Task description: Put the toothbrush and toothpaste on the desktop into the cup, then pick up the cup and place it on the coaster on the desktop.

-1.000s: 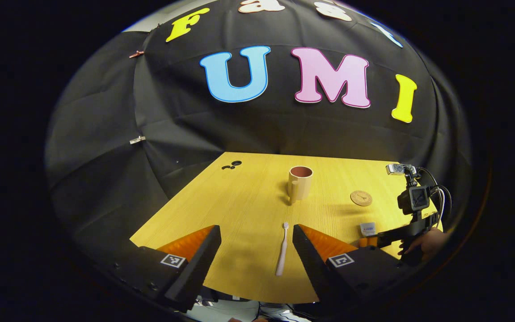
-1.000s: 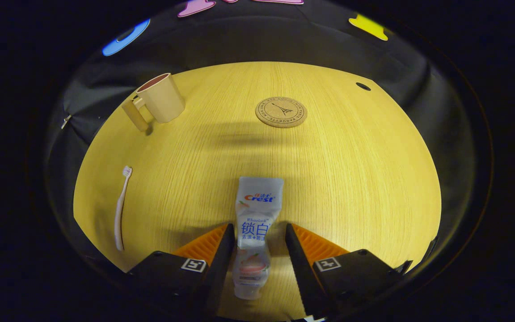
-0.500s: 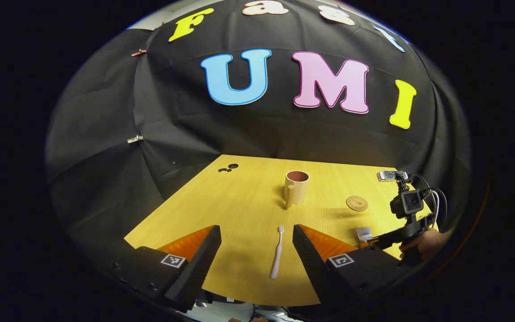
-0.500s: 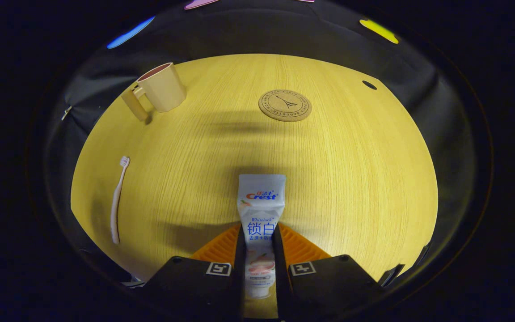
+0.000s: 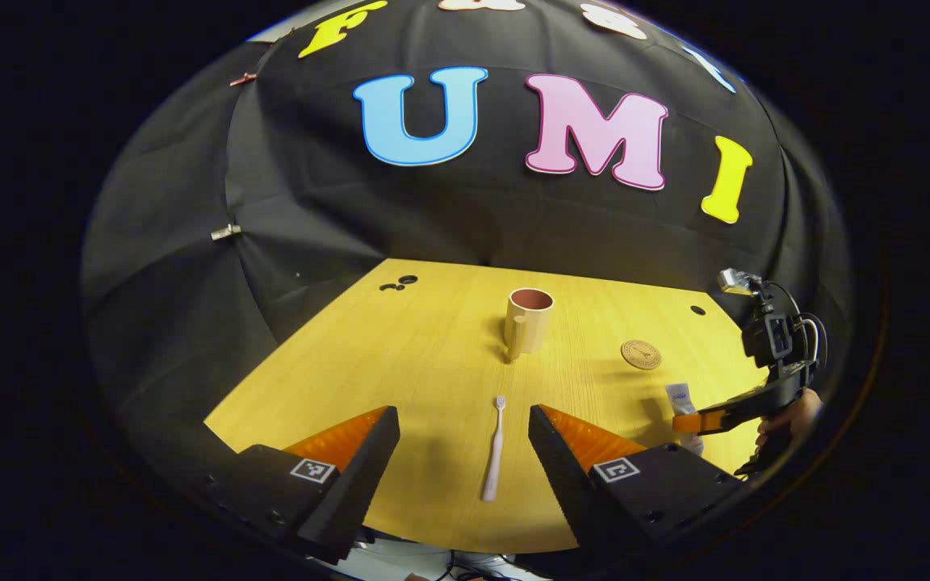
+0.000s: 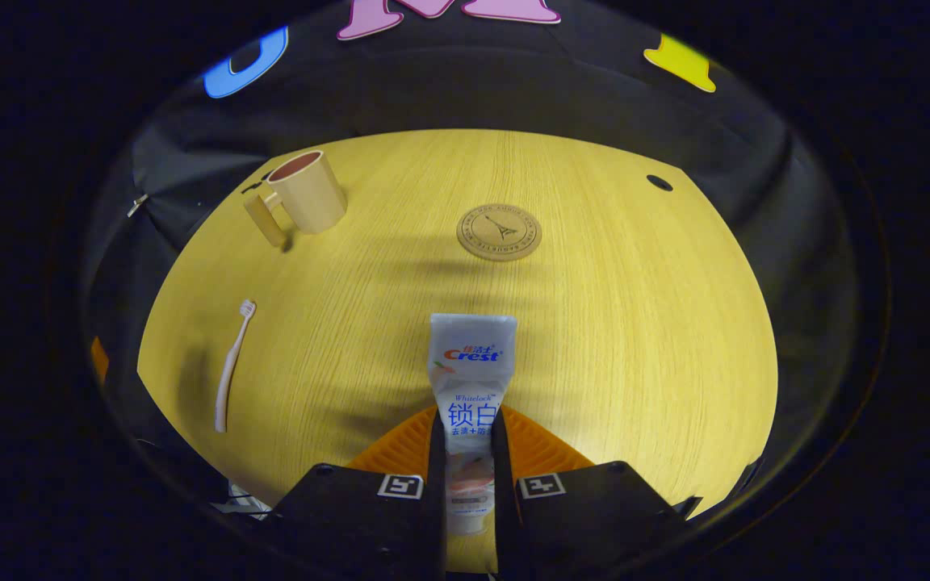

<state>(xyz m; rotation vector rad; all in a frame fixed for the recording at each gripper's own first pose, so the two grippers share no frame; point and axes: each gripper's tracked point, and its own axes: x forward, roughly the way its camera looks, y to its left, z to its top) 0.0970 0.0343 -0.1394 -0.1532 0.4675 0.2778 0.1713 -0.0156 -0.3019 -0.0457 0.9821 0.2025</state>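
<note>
White toothpaste (image 6: 471, 379) sits clamped between the right gripper (image 6: 465, 452) fingers; left gripper (image 5: 457, 440) fingers spread, flanking the toothbrush (image 5: 493, 460).

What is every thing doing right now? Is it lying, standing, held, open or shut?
toothpaste: held in the shut right claw.
toothbrush: lying flat on the table, not held.
cup: standing upright, nothing in it that I can see.
coaster: lying flat, bare.
left claw: open, above the toothbrush.

Looks like a staged recording booth, not a real bathroom: black cloth wall (image 5: 465, 218) clipped up behind a bare wooden desktop (image 6: 610, 323) with cable holes.
</note>
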